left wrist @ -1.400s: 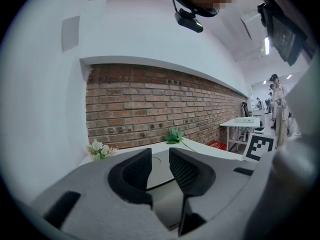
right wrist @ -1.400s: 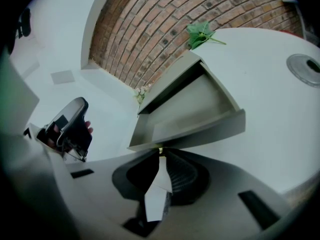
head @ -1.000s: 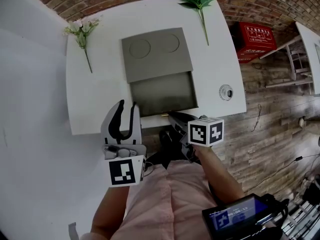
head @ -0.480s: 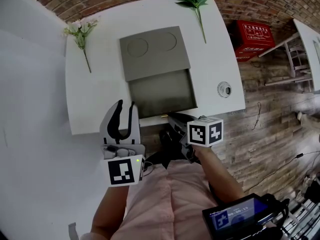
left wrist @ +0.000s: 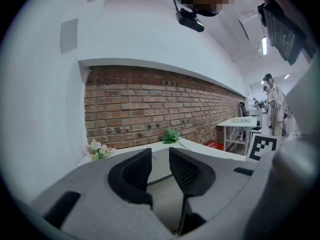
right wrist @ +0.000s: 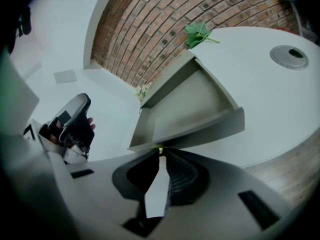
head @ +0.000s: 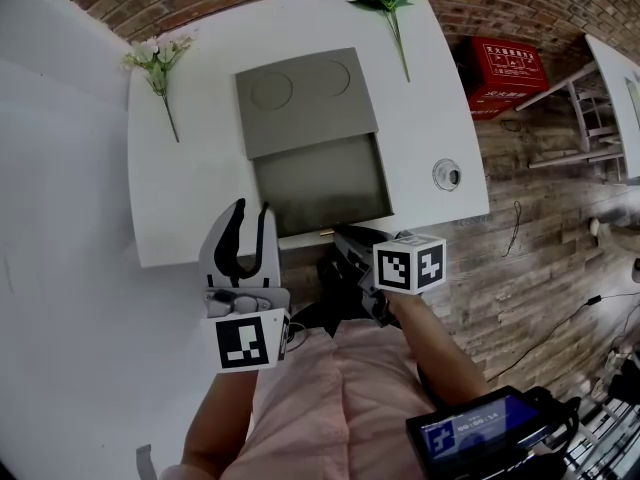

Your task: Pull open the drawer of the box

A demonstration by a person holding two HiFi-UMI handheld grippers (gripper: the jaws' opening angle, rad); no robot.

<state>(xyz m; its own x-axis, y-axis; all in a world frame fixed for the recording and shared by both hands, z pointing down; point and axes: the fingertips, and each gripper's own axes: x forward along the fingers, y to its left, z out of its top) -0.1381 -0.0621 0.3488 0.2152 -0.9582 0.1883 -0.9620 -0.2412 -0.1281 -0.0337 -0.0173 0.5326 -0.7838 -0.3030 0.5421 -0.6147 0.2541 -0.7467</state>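
Observation:
A grey box (head: 305,103) with two round marks on its lid stands on the white table (head: 190,208). Its drawer (head: 320,183) is pulled out toward me and shows an empty tray (right wrist: 190,104). At the middle of the drawer front (right wrist: 200,131) sits a small brass knob (right wrist: 160,150), and my right gripper (right wrist: 160,153) is shut on it; the same grip shows in the head view, right gripper (head: 340,236). My left gripper (head: 252,208) hovers at the table's near edge, left of the drawer, open with nothing between its fingers (left wrist: 185,171).
A pink flower sprig (head: 160,68) lies at the table's far left and a green leafy stem (head: 390,8) at the far right. A round metal grommet (head: 447,175) is set into the table right of the drawer. A red crate (head: 510,73) stands on the wooden floor.
The drawer looks a touch further out toward me, with the right gripper still on its knob. The left gripper has stayed where it was.

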